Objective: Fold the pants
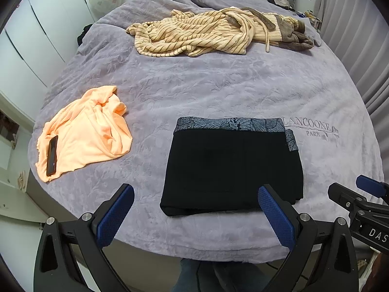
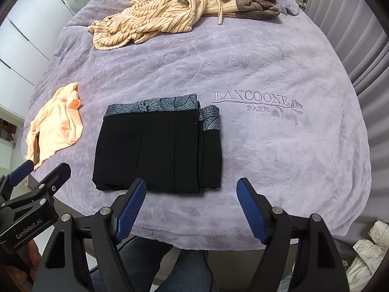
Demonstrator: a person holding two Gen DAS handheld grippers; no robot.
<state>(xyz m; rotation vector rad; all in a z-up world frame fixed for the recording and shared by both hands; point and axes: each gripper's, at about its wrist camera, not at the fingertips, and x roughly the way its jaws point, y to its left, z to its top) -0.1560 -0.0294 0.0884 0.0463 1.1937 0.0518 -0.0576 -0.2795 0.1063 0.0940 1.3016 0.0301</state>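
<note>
Black pants (image 1: 231, 168) with a grey leaf-patterned waistband lie folded into a compact rectangle near the front edge of the bed. In the right wrist view the folded pants (image 2: 158, 150) sit left of centre. My left gripper (image 1: 195, 194) hangs open above the bed's front edge, its right pad over the pants' near corner, nothing between the pads. My right gripper (image 2: 192, 189) is open too, just in front of the pants' near edge, holding nothing. Each gripper shows at the side of the other's view: the right gripper (image 1: 359, 192), the left gripper (image 2: 36, 170).
A lilac embossed blanket (image 1: 218, 92) covers the bed. An orange garment (image 1: 85, 131) with a dark phone (image 1: 52, 155) on it lies at the left. A striped cream robe (image 1: 201, 34) lies at the back. Curtains (image 1: 359, 36) hang on the right. A person's legs (image 2: 170, 267) stand at the bed's foot.
</note>
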